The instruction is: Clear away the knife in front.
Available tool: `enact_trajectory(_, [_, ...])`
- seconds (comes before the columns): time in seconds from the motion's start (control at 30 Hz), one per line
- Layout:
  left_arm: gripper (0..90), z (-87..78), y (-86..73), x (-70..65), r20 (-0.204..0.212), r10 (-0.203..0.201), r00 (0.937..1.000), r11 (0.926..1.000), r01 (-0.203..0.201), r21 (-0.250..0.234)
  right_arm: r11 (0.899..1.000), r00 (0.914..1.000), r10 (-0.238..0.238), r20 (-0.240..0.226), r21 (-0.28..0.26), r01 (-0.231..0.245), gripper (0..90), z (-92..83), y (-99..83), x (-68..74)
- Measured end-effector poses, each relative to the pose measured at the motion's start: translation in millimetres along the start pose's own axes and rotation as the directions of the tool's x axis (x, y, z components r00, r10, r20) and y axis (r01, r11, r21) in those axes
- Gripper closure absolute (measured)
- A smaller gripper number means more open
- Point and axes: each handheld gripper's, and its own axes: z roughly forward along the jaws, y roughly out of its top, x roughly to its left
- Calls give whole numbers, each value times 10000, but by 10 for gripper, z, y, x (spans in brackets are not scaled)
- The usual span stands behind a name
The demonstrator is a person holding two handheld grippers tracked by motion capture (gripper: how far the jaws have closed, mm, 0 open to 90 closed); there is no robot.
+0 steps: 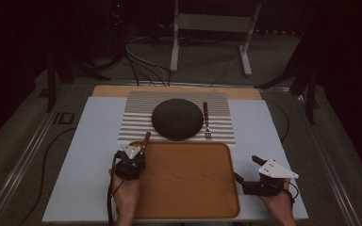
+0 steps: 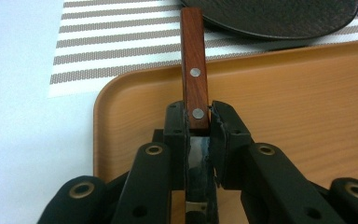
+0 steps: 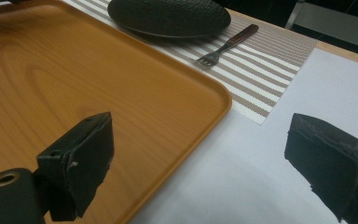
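A pale sheet covers the counter [image 1: 89,155] across the middle of the high view, and on its lower centre sits a wooden tray [image 1: 186,181], bare inside, its far edge overlapping a striped placemat [image 1: 139,117] that lies just above it in the frame. A dark round plate [image 1: 177,118] rests at the centre of that mat, and a fork [image 1: 207,120] with a dark wooden handle lies just to its right, tines pointing toward the tray. At the lower left, the left hand-held gripper [image 1: 139,153] sits over the tray's near-left corner; its own view shows both jaws clamped on a reddish wooden handle [image 2: 194,70] with two metal rivets, which sticks out toward the plate, with a strip of metal running back between the jaws. What kind of utensil it is I cannot tell. At the lower right, the right hand-held gripper [image 1: 247,169] hangs just beside the tray's right edge over the pale sheet, jaws spread wide with nothing between them.
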Motion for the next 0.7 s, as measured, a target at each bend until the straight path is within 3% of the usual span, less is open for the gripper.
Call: enact_trajectory(0.7, [782, -86, -226, 64, -112, -435, 9990, 9989, 437, 149, 9999, 10000, -42, 17, 113, 42, 79, 12, -3, 5])
